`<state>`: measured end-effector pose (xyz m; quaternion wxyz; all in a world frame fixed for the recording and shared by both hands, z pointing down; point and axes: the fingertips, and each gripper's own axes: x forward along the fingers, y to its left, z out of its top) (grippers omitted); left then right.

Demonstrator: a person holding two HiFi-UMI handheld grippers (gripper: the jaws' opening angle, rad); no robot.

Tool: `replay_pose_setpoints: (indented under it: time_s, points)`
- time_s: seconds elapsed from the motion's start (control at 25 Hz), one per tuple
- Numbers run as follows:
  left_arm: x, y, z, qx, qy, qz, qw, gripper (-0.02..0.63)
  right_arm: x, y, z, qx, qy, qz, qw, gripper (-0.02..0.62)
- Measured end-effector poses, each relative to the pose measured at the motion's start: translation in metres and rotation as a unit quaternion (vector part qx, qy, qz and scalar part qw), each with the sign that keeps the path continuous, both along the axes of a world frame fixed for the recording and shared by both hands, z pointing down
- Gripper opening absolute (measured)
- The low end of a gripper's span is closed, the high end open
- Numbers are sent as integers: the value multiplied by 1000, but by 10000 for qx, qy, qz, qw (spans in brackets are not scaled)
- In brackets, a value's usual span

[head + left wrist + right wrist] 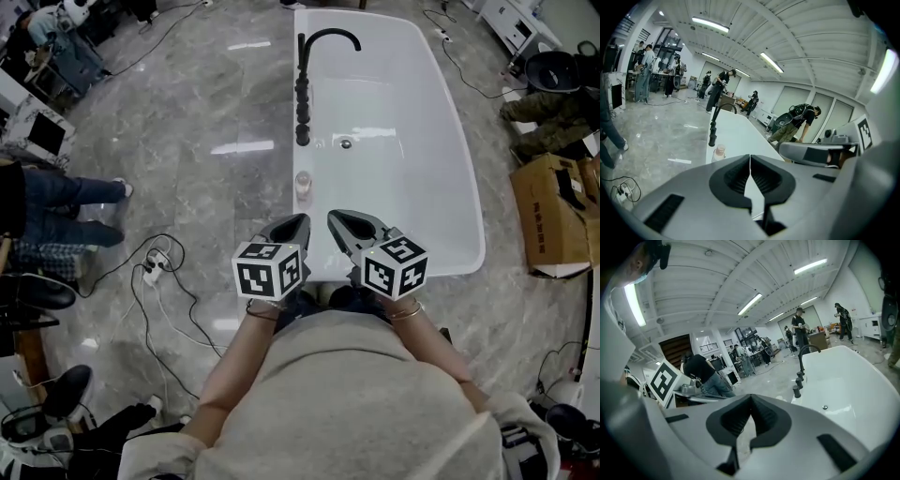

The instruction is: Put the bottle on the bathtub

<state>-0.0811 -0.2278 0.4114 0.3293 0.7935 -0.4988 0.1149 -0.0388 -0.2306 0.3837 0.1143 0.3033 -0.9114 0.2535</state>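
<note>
A small pale bottle (303,185) stands upright on the left rim of the white bathtub (450,169), just near of the black faucet (309,70). In the left gripper view the bottle (720,152) shows just beyond the jaws, to their left. My left gripper (300,221) hovers near the tub's near end, a little short of the bottle, shut with nothing between its fingers. My right gripper (334,218) is beside it over the tub's near end, also shut and empty. The jaws meet in the left gripper (750,158) view and in the right gripper (751,398) view.
A cardboard box (555,212) and dark bags (548,108) lie on the floor right of the tub. Cables and a power strip (155,270) run across the marble floor at left, where a person's legs (70,192) stand. Other people work in the background.
</note>
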Motion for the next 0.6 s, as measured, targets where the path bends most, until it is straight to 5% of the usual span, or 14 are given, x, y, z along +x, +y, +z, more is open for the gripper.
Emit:
replay_pose_setpoints:
  time_s: [0.6]
  points:
    - [4, 14, 7, -92, -80, 94, 9999, 8, 5, 16, 5, -66, 6, -46, 10000, -2]
